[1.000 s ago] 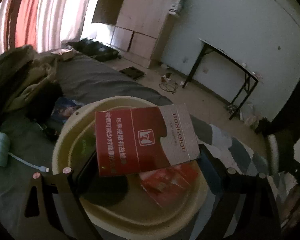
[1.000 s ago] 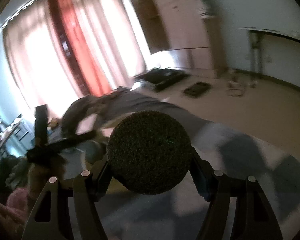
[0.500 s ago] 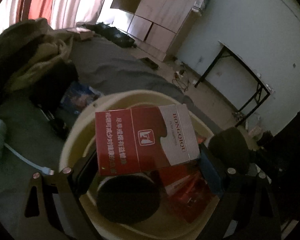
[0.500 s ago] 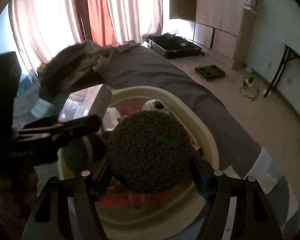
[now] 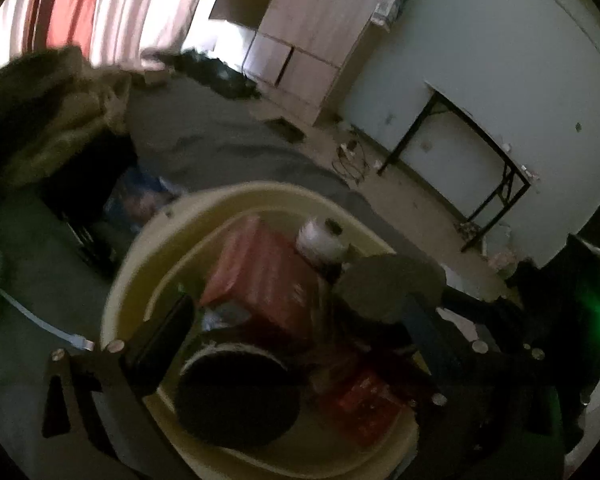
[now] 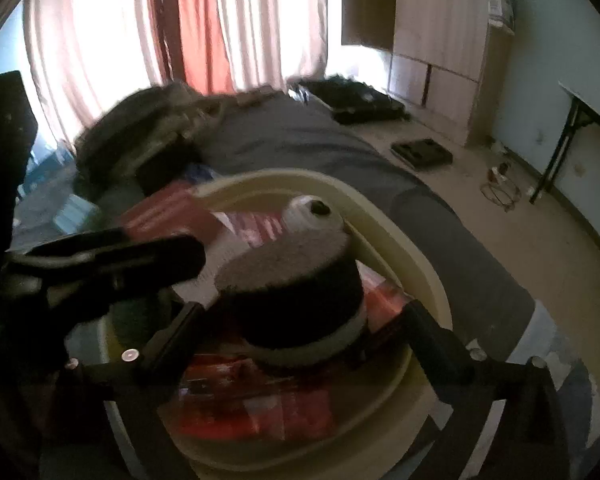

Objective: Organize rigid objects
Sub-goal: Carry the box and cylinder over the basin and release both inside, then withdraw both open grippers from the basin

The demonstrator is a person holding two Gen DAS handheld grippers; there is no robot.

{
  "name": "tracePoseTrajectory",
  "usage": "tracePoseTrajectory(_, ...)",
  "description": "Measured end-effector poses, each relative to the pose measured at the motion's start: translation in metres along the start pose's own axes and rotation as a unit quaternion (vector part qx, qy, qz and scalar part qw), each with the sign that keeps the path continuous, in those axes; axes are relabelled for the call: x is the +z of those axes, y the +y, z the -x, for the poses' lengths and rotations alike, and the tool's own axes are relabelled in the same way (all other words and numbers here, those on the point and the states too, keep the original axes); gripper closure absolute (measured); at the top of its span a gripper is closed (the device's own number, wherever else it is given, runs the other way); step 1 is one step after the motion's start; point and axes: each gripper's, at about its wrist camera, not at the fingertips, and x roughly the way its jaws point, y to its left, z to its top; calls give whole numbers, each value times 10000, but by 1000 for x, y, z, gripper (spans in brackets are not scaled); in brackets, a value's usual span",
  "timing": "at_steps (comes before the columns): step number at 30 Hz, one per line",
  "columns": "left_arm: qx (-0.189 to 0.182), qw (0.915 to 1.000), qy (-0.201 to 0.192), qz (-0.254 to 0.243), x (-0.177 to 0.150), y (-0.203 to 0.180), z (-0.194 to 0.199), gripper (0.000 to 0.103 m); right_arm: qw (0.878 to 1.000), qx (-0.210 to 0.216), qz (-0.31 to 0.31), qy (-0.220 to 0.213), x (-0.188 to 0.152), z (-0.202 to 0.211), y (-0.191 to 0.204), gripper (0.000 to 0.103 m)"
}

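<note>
L gripper (image 5: 296, 320) low centre of left wrist view, jaws opening, spread wide; nothing pinched, the red box (image 5: 260, 276) blurred and lying tilted in the gap just past the fingertips, no pad on it. R gripper (image 6: 300, 320) low centre of right wrist view, jaws opening too, spread wide; round dark puck w/ pale base (image 6: 296, 296) sits betw the fingers but pads look clear of its sides, puck tipped, grey top face up-left. Both grippers over a cream basin (image 6: 420, 264) that fills the lower middle of each frame. In basin: red box upper centre, white bottle w/ dark cap (image 6: 310, 212) at the far rim, red packets (image 6: 260, 404) on the bottom, nearest the cam. Left wrist view shows a second dark round disc (image 5: 236, 392) at lower centre of basin, and the puck at centre right. L gripper shows in right wrist view as a black bar at mid left. Basin rests on grey bedding (image 6: 300, 136); heap of clothes (image 6: 140, 132) upper left of it. Beyond: pink-and-red curtains (image 6: 204, 24) top, wooden wardrobe (image 6: 440, 20) top right, black-legged table (image 5: 480, 152) at right wall. Much motion blur.
</note>
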Motion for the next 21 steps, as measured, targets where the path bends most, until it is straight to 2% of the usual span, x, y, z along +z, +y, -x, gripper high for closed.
tracePoseTrajectory(5,130,9994,-205,-239,-5,-25,17,0,9994,-14,-52,-345,-18,39,-14,0)
tracePoseTrajectory(8,-45,9971,-665,-354,-18,-38,30,0,9976,-7,-95,-682,-42,72,-33,0)
tracePoseTrajectory(11,384,9938,-804,-662,-42,-52,34,0,9971,-110,96,-743,-71,91,-47,0)
tracePoseTrajectory(14,763,9904,-802,-824,-59,-64,33,0,9967,51,213,-778,-102,97,-52,0)
tracePoseTrajectory(16,421,9902,-787,-1078,-84,-72,40,0,9966,209,287,-748,-120,94,-49,0)
tracePoseTrajectory(17,375,9892,-733,-1214,-96,-75,40,0,9963,301,366,-721,-130,90,-46,0)
tracePoseTrajectory(18,557,9882,-634,-1278,-110,-77,38,0,9955,456,545,-630,-138,81,-40,0)
tracePoseTrajectory(21,799,9845,-361,-1522,-133,-79,31,0,9961,234,747,-402,-143,62,-29,0)
